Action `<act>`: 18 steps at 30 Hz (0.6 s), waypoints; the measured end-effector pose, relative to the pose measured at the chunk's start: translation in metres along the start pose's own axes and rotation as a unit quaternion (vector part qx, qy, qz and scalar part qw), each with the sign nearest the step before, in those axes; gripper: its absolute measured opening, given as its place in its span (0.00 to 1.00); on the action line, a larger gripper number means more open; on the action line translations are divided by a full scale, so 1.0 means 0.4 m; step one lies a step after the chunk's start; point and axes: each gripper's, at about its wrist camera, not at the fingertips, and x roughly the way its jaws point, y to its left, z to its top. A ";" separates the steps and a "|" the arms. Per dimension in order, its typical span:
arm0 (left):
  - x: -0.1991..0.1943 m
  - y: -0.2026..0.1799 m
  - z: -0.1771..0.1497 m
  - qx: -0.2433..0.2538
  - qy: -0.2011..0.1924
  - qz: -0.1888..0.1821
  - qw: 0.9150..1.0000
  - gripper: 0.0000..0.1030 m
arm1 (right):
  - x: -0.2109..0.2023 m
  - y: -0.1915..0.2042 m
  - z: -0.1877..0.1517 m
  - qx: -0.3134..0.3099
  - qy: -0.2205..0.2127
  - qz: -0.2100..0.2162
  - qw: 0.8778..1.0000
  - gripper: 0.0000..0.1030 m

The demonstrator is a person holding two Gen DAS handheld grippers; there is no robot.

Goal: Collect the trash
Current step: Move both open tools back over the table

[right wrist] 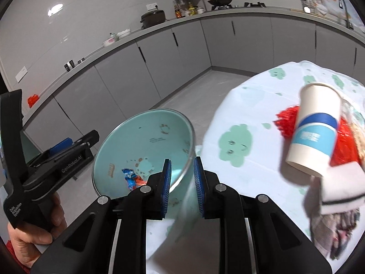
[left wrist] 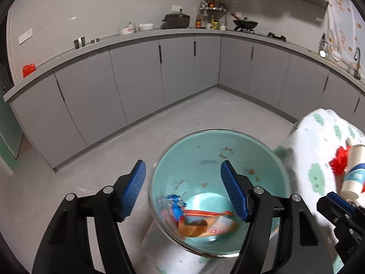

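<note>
A glass bowl (left wrist: 205, 150) with a teal inside stands at the edge of the table. In its bottom lie a blue wrapper (left wrist: 175, 205) and an orange wrapper (left wrist: 196, 226). My left gripper (left wrist: 184, 191) hangs open above the bowl with nothing between its fingers. My right gripper (right wrist: 182, 189) straddles the near rim of the bowl (right wrist: 148, 127). Its pads stand narrowly apart on either side of the glass wall and do not press on it. To the right, a paper cup (right wrist: 314, 127) with a blue band lies tilted on a red crumpled piece (right wrist: 285, 123).
The table wears a white cloth with green clouds (right wrist: 251, 105). A white folded cloth (right wrist: 340, 187) and a crumpled printed piece (right wrist: 337, 233) lie near the cup. A hand (right wrist: 34, 228) holds the left gripper (right wrist: 79, 143). Grey kitchen cabinets (left wrist: 136, 80) and bare floor lie beyond.
</note>
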 end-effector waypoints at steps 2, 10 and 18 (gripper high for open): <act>-0.015 -0.019 -0.001 0.005 -0.001 -0.010 1.000 0.66 | -0.022 -0.021 -0.003 0.007 -0.006 -0.005 1.000 0.21; -0.068 -0.115 -0.017 0.039 -0.006 -0.054 0.998 0.71 | -0.118 -0.086 -0.019 0.027 -0.037 -0.034 0.998 0.21; -0.111 -0.205 -0.040 0.070 -0.006 -0.097 0.993 0.71 | -0.234 -0.198 -0.066 0.074 -0.066 -0.077 0.992 0.28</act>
